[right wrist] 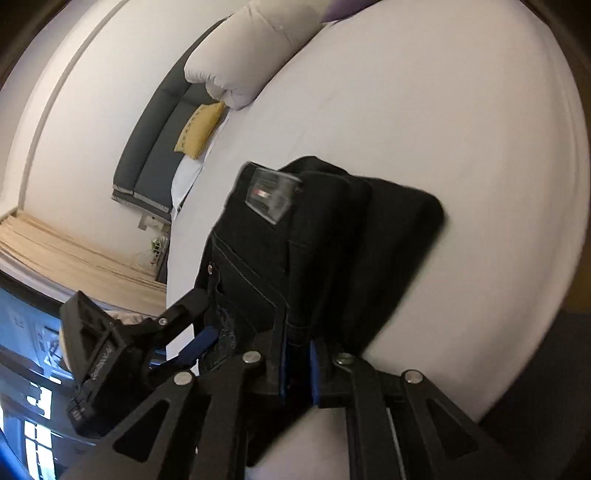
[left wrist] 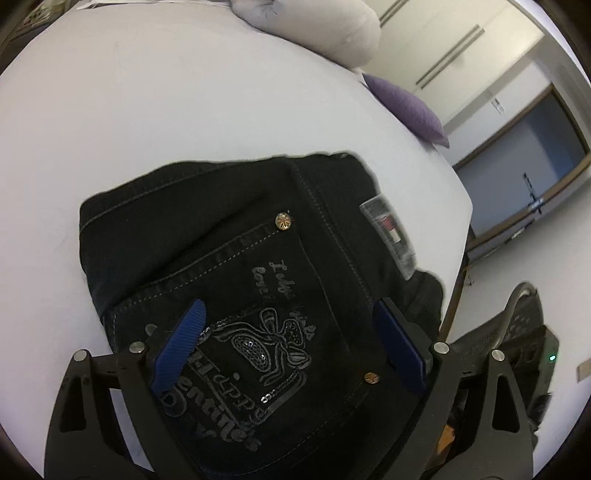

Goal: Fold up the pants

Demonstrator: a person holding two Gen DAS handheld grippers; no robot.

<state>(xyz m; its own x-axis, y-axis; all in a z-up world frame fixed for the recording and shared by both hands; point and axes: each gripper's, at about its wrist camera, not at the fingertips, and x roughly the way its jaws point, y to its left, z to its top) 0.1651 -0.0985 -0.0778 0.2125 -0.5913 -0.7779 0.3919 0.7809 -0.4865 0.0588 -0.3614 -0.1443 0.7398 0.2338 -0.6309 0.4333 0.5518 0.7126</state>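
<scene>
Pants (left wrist: 258, 280) of black denim lie folded into a compact bundle on the white bed (left wrist: 147, 129), near its corner, back pocket and embroidered patch facing up. Over them hangs the left tool (left wrist: 291, 332), its blue pads spread wide on either side of the pocket and gripping nothing – while the right tool (right wrist: 297, 363) is pinched nearly closed on a ridge of the denim at the bundle's near edge, the fabric rising in a standing fold between its pads. From the right wrist view the stack looks thick, several layers deep (the clear size label (right wrist: 271, 195) sits on the top layer), so the folding seems close to done and the step in hand is probably settling the last fold flat. To do it well, the right tool should lay its pinched edge down in line with the layers beneath before letting go, not drop it from height, since stiff denim tends to spring back. The left tool could press on the pocket to steady the pile. Mind the bed's edge – a slide that way could spill the bundle. A grey pillow (left wrist: 321, 29) and a purple cushion (left wrist: 406, 107) lie well apart from the work.
</scene>
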